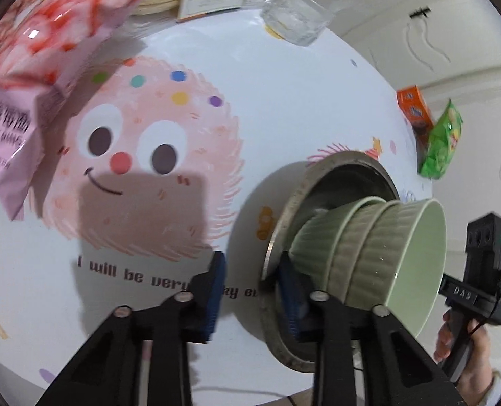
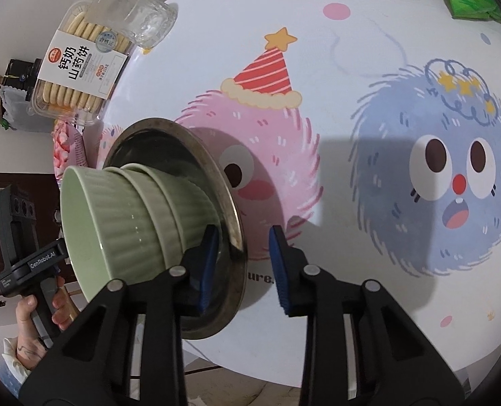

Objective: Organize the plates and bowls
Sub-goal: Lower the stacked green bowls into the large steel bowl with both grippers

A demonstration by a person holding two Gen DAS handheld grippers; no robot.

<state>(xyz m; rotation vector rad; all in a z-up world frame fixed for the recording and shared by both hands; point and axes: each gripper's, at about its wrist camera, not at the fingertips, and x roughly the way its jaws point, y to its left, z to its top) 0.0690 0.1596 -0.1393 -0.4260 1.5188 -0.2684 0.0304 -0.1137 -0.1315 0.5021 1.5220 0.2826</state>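
Observation:
A metal plate lies on the cartoon tablecloth with two nested green ribbed bowls stacked on it. My left gripper is open, its fingers straddling the plate's rim, one pad over the cloth and one inside the plate under the bowls. In the right wrist view the same plate and green bowls show at left. My right gripper is open too, straddling the opposite rim, with its left pad against the bowls' base.
A pink snack bag, a cookie box and a clear glass stand at the table's far side. An orange box and a green bag sit near the table edge.

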